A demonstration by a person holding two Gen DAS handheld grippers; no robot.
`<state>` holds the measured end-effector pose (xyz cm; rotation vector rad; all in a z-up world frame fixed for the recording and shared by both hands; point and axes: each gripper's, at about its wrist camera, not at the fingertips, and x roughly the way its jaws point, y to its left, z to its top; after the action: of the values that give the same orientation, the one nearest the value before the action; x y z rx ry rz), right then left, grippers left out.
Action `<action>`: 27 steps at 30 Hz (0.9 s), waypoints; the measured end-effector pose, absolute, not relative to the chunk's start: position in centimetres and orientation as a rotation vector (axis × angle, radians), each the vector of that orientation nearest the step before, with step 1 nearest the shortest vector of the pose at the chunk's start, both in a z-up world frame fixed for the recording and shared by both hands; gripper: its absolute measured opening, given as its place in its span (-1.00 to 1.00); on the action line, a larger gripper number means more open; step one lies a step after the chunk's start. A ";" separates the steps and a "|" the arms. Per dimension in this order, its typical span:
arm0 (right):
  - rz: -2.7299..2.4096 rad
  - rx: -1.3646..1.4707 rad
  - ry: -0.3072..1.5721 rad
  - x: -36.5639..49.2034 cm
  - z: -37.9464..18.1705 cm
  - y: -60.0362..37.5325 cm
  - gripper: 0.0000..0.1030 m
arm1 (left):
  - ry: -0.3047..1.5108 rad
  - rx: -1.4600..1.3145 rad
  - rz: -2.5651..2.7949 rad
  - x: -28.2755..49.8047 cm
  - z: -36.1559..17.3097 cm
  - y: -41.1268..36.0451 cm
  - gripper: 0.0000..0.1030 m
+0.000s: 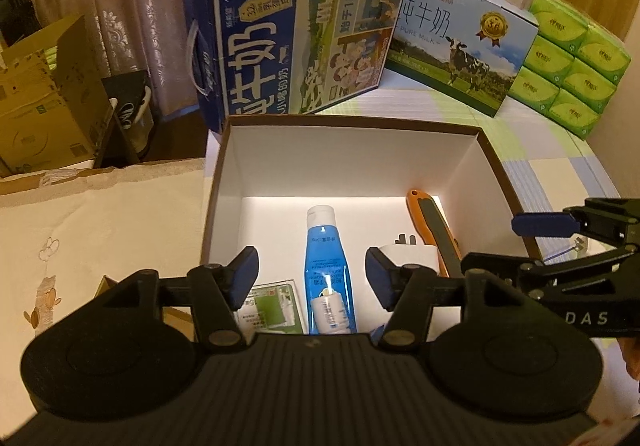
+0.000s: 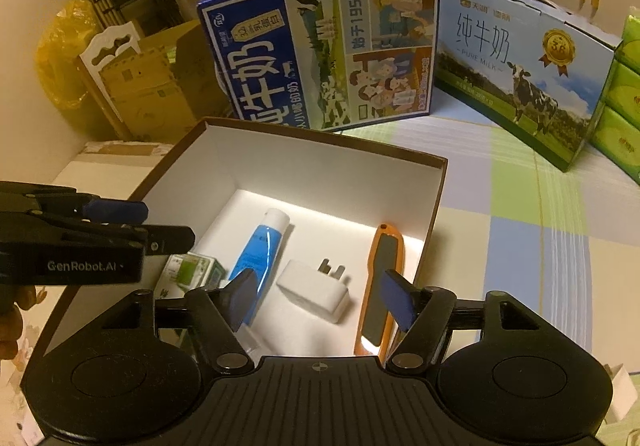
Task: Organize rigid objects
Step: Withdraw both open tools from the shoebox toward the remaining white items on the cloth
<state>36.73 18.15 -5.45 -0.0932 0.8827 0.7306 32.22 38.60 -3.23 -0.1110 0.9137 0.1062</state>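
A white-lined box with a brown rim [image 1: 352, 122] [image 2: 320, 146] holds a blue tube [image 1: 326, 266] [image 2: 260, 246], a white plug adapter [image 1: 412, 252] [image 2: 316, 290], an orange and black utility knife [image 1: 434, 226] [image 2: 380, 282] and a small green and white carton [image 1: 272, 302] [image 2: 190, 270]. My left gripper [image 1: 312, 278] is open and empty above the box's near edge, over the tube. My right gripper [image 2: 320, 298] is open and empty above the adapter. Each gripper shows in the other's view, the right [image 1: 560, 246] and the left [image 2: 80, 234].
Two milk cartons stand behind the box, a blue one [image 1: 292, 30] [image 2: 320, 46] and a pale one with a cow [image 1: 460, 46] [image 2: 520, 62]. Green tissue packs [image 1: 572, 58] are stacked at the right. Cardboard boxes [image 1: 44, 102] stand to the left, off the checked tablecloth [image 2: 520, 214].
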 end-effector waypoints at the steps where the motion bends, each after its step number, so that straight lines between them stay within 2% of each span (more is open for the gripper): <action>1: 0.732 -0.093 0.881 36.5 -5.3 18.0 0.28 | 0.911 -0.112 0.112 31.9 -3.0 38.6 0.07; 27: 0.737 -0.046 0.863 28.7 -2.6 12.8 0.38 | 0.874 -0.136 0.145 22.1 0.3 34.5 0.13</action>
<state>28.65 12.76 -2.58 -0.0463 0.8633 0.7367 22.10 34.49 0.31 -0.1360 0.8740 0.1447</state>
